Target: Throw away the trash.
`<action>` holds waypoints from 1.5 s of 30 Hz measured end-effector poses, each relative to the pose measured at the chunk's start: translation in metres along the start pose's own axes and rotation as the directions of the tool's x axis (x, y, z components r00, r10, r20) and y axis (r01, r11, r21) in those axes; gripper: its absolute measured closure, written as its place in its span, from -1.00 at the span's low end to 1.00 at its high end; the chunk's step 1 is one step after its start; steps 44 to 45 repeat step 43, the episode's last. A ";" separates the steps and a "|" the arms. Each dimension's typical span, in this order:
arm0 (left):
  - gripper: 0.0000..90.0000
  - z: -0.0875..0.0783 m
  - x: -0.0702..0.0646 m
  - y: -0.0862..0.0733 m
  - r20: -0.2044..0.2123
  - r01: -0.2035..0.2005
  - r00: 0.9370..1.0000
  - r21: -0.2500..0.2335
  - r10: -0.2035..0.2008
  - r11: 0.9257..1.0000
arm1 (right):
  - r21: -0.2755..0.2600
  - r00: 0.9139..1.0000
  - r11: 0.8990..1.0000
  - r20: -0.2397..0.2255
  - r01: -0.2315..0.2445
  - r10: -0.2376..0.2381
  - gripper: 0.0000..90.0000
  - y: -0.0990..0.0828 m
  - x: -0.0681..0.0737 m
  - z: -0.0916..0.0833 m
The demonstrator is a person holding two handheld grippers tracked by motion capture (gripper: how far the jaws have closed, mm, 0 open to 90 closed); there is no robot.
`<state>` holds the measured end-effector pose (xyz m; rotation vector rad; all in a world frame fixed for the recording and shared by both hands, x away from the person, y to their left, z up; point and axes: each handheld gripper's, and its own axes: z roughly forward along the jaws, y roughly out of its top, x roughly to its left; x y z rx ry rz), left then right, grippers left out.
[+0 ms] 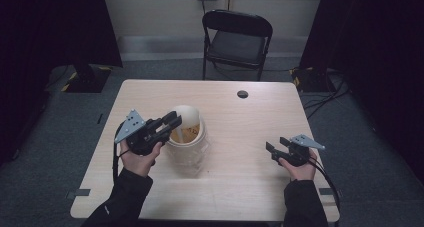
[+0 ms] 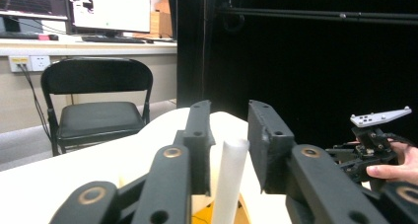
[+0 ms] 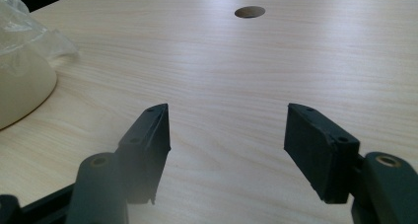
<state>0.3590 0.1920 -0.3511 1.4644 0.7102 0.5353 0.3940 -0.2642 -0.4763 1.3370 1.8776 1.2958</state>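
left gripper (image 2: 224,150): lower centre of its own view, jaws slightly parted around a white cylinder (image 2: 229,179), contact unclear.
right gripper (image 3: 226,150): jaws wide apart, empty, over the table (image 3: 236,61).
jar (image 1: 188,139): high view centre, left jaws at its rim.
chair (image 1: 237,37): top centre.

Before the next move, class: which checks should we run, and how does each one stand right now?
1. White rod stands between the left gripper's jaws: ok.
2. Pads pressing on the rod: cannot tell.
3. Left gripper sits over the translucent container: ok.
4. Right gripper open with nothing between its jaws: ok.
5. Right gripper rests apart from the container, low over the wooden table: ok.
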 end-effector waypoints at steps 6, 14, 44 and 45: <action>0.36 -0.026 0.010 -0.002 -0.053 0.006 0.999 0.001 -0.006 1.000 | 0.004 1.000 1.000 0.004 -0.005 0.005 -0.24 -0.001 -0.002 0.000; 0.16 -0.058 0.031 -0.020 -0.137 0.025 0.990 0.035 -0.020 0.999 | 0.009 1.000 1.000 0.012 -0.007 0.006 -0.25 -0.002 -0.003 0.000; -0.32 -0.089 0.096 -0.142 -0.404 0.220 0.915 0.522 0.012 0.824 | 0.167 0.994 0.986 0.106 0.001 -0.019 -0.52 -0.018 -0.025 0.002; -0.32 -0.089 0.096 -0.142 -0.404 0.220 0.915 0.522 0.012 0.824 | 0.167 0.994 0.986 0.106 0.001 -0.019 -0.52 -0.018 -0.025 0.002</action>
